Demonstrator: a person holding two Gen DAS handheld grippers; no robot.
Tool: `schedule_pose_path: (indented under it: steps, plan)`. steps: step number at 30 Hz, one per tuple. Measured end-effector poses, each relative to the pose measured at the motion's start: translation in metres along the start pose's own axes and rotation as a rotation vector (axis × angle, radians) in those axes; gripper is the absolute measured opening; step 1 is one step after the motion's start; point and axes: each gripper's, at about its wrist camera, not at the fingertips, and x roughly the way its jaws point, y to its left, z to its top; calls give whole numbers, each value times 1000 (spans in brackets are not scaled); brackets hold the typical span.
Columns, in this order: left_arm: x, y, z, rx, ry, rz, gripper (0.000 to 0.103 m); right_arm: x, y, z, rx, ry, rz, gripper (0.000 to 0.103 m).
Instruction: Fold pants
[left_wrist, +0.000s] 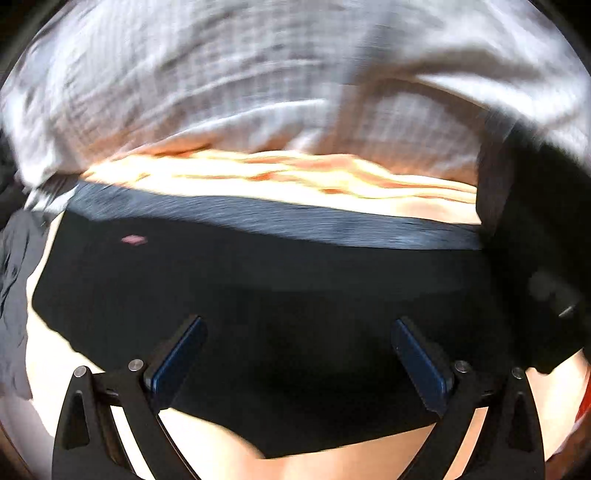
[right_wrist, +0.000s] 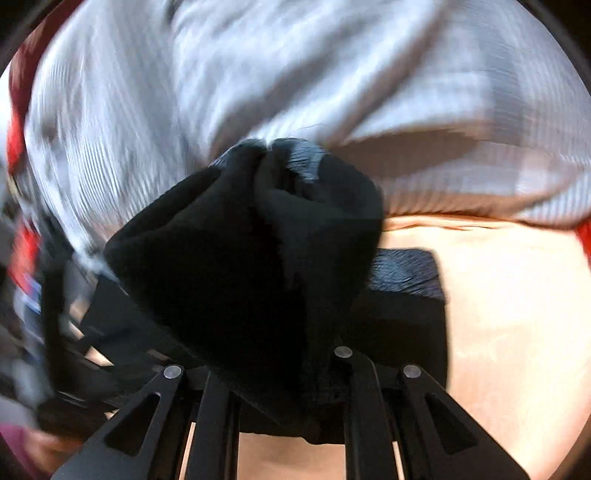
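Note:
The black pants (left_wrist: 258, 288) lie across a peach sheet (left_wrist: 280, 177), with a ribbed band along their far edge. My left gripper (left_wrist: 297, 332) is open just above the pants, its blue pads (left_wrist: 177, 362) spread wide and holding nothing. In the right wrist view, my right gripper (right_wrist: 280, 354) is shut on a bunched fold of the black pants (right_wrist: 236, 251), which covers the fingertips and hangs in front of the lens. Both views are blurred by motion.
A grey checked blanket (left_wrist: 221, 81) is bunched up behind the pants and also fills the top of the right wrist view (right_wrist: 258, 74). Dark cloth (left_wrist: 14, 295) lies at the left edge. Red items (right_wrist: 22, 110) sit at the far left.

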Motion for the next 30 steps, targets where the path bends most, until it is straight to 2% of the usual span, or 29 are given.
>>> schedule_pose_path:
  steps: [4, 5, 6, 7, 9, 11, 12, 15, 17, 19, 24, 27, 29, 30]
  plan:
    - [-1, 43, -3, -49, -13, 7, 101, 52, 56, -27, -167, 74, -198, 16]
    - [1, 49, -3, -56, -13, 7, 101, 61, 68, -31, -199, 80, -242, 20]
    - [4, 62, -2, -70, -11, 2, 101, 71, 80, -40, -250, 87, -307, 27]
    - [5, 71, -1, -87, -5, -9, 101, 74, 89, -44, -287, 78, -351, 29]
    - [17, 75, -4, -108, 6, -26, 101, 76, 103, -54, -365, 58, -413, 52]
    - [25, 92, -1, -116, 8, -29, 101, 68, 121, -62, -450, 50, -412, 59]
    - [27, 97, 2, -114, 6, -31, 101, 64, 123, -55, -467, 47, -404, 60]
    - [18, 92, 7, -89, 1, -80, 101, 34, 137, -73, -492, 28, -324, 60]
    - [11, 78, 5, -50, -1, -131, 101, 20, 131, -67, -458, 28, -290, 60]
    - [5, 60, 3, 3, 4, -201, 101, -2, 111, -71, -371, 42, -251, 60]
    - [-1, 4, -1, 121, 24, -366, 101, -16, 58, -78, -172, 105, -226, 60]
    - [-3, -27, -5, 176, 46, -406, 90, -17, 32, -77, -91, 126, -224, 60]
    - [8, -39, -6, 190, 70, -409, 73, -13, 21, -74, -46, 142, -209, 60]
    - [14, -42, -5, 189, 87, -413, 67, -15, 17, -77, -31, 145, -200, 60]
